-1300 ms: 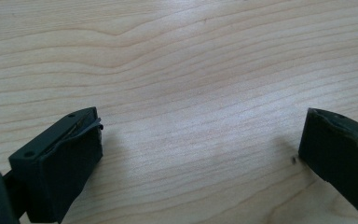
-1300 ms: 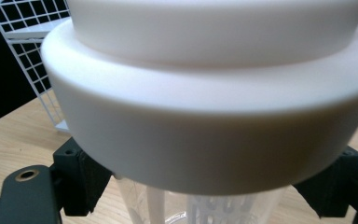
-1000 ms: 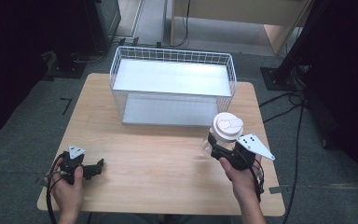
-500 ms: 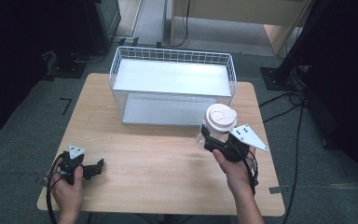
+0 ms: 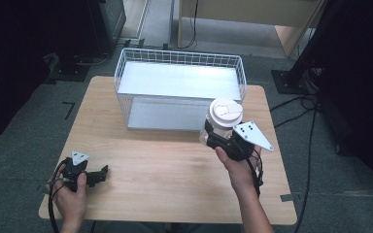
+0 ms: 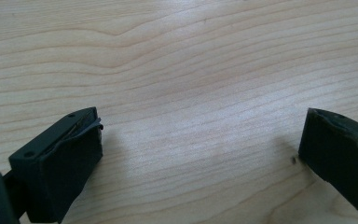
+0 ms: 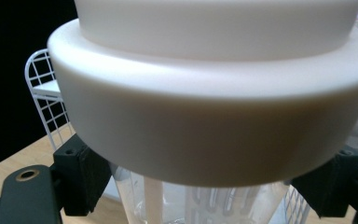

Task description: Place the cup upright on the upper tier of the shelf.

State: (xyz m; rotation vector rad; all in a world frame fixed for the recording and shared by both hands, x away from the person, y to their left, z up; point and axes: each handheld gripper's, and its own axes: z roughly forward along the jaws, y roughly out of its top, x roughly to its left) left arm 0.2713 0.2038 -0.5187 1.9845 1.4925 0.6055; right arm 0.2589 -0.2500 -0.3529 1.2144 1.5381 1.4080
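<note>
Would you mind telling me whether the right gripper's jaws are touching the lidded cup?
Touching. In the right gripper view, the right gripper has both black jaws pressed against the clear wall of the cup, just under its white lid.

— Item one: what do we have at the far side of the table (image 5: 175, 165)?
— We log a wire basket (image 5: 179, 90) there, standing on the tabletop.
— And before it?
— We list a lidded cup (image 5: 222, 121) near the basket's right front corner, between the jaws of the right gripper (image 5: 213, 138). The left gripper (image 5: 97, 175) sits at the near left, well apart.
</note>
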